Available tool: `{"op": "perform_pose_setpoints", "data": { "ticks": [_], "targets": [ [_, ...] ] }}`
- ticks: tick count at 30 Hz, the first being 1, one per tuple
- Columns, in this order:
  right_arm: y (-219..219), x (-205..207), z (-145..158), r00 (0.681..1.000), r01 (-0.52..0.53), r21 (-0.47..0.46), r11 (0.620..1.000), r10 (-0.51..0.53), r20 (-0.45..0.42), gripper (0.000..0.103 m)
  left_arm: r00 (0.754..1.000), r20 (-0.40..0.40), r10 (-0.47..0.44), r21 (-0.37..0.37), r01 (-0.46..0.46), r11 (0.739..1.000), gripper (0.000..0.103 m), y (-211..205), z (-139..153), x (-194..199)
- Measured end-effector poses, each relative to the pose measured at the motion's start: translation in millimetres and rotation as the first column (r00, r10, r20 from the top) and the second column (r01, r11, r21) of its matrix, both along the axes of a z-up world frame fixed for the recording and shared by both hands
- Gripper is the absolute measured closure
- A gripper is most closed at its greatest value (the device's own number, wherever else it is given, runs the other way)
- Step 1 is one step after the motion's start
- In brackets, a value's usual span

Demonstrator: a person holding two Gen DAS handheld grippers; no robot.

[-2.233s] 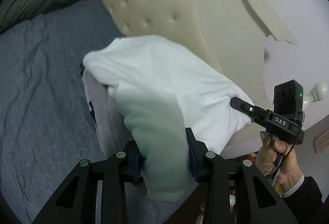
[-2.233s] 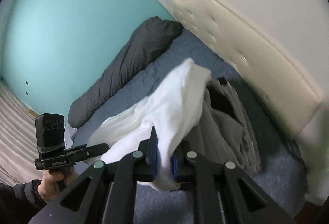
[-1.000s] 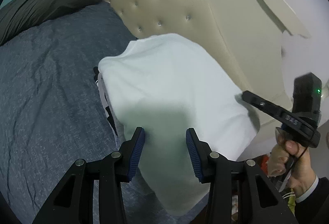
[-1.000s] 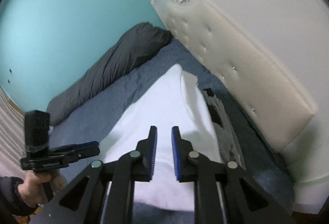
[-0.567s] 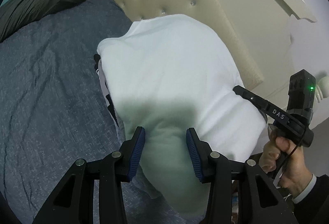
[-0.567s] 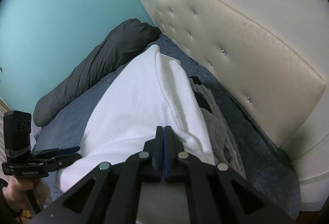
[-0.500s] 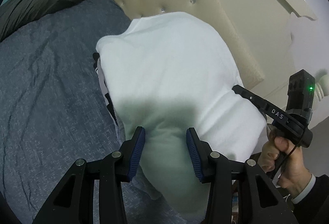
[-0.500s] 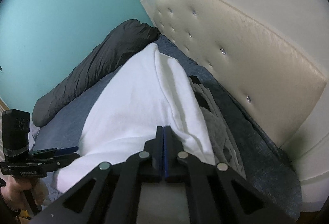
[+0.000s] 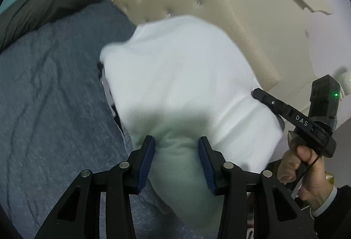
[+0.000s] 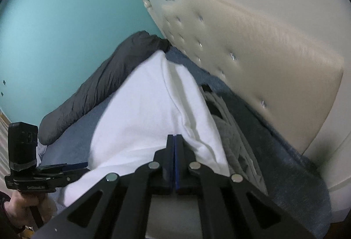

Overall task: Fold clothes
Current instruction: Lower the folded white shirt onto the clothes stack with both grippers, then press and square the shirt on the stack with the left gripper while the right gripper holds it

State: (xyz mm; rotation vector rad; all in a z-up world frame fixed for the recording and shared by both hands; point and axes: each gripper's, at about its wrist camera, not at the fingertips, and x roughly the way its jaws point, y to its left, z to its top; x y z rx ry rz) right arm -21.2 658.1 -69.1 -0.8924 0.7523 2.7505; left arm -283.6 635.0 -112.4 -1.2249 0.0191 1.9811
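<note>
Left gripper (image 9: 176, 159), seen from its own wrist cam: blue pads (image 9: 146, 164) partly spread, with a bunched fold of the white garment (image 9: 182, 85) lying between them; cloth fills the gap, but whether the pads actually squeeze it can't be told. Right gripper (image 10: 174, 164), from its own cam: blue pads pressed flat together w/ no gap; the white cloth lies just under and beyond the tips, and whether any edge is pinched can't be told. From the left cam, the right gripper's black tip (image 9: 261, 94) touches the garment's right edge, w/ a hand (image 9: 307, 175) and dark sleeve on its handle (green light on its camera block).

The garment is spread over a grey striped clothing pile (image 10: 230, 135) on a blue-grey bedsheet (image 9: 50, 89), near the bed's right side. Farther off: a dark grey duvet roll (image 10: 105, 85) at far left, a cream tufted headboard (image 10: 252, 59) at right, a teal wall (image 10: 65, 8) behind.
</note>
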Motion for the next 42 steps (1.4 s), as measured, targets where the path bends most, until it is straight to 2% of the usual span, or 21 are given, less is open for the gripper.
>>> {"op": "perform_pose_setpoints", "data": {
  "ticks": [3, 8, 12, 21, 25, 36, 42],
  "targets": [
    [-7.3, 4.7, 16.6, 0.999, -0.008, -0.009, 1.0, 0.007, -0.034, 0.102, 1.0, -0.029, -0.01, 0.021, 0.01, 1.0, 0.059, -4.4, 19.6, 7.9],
    [-30.5, 5.9, 27.0, 0.996, -0.076, -0.003, 0.997, 0.076, -0.035, 0.102, 0.999, -0.031, -0.041, 0.026, 0.042, 0.999, 0.059, -2.7, 19.8, 18.8],
    [-45.2, 5.9, 12.2, 0.996, -0.089, 0.024, 0.996, 0.088, 0.01, 0.102, 0.999, -0.009, -0.052, 0.022, 0.053, 0.998, 0.059, -1.5, 5.7, 22.5],
    [-35.7, 19.8, -27.3, 1.0, -0.014, 0.038, 0.999, 0.014, -0.005, 0.103, 0.996, -0.044, -0.081, 0.008, 0.082, 0.997, 0.059, 6.5, -4.5, 37.1],
    [-36.3, 24.6, -28.2, 1.0, -0.012, 0.039, 0.999, 0.011, 0.003, 0.103, 0.995, -0.05, -0.085, -0.007, 0.085, 0.996, 0.059, 5.3, -7.3, 37.7],
    [-31.6, 14.5, 17.8, 0.999, -0.038, -0.012, 0.999, 0.038, -0.024, 0.103, 0.999, -0.017, -0.035, 0.018, 0.035, 0.999, 0.059, -7.2, 0.4, 24.3],
    [-29.5, -20.8, 58.5, 0.994, -0.111, -0.005, 0.994, 0.111, -0.008, 0.103, 1.0, 0.012, -0.008, 0.043, 0.008, 0.999, 0.059, -17.5, 11.7, 19.4]
  ]
}}
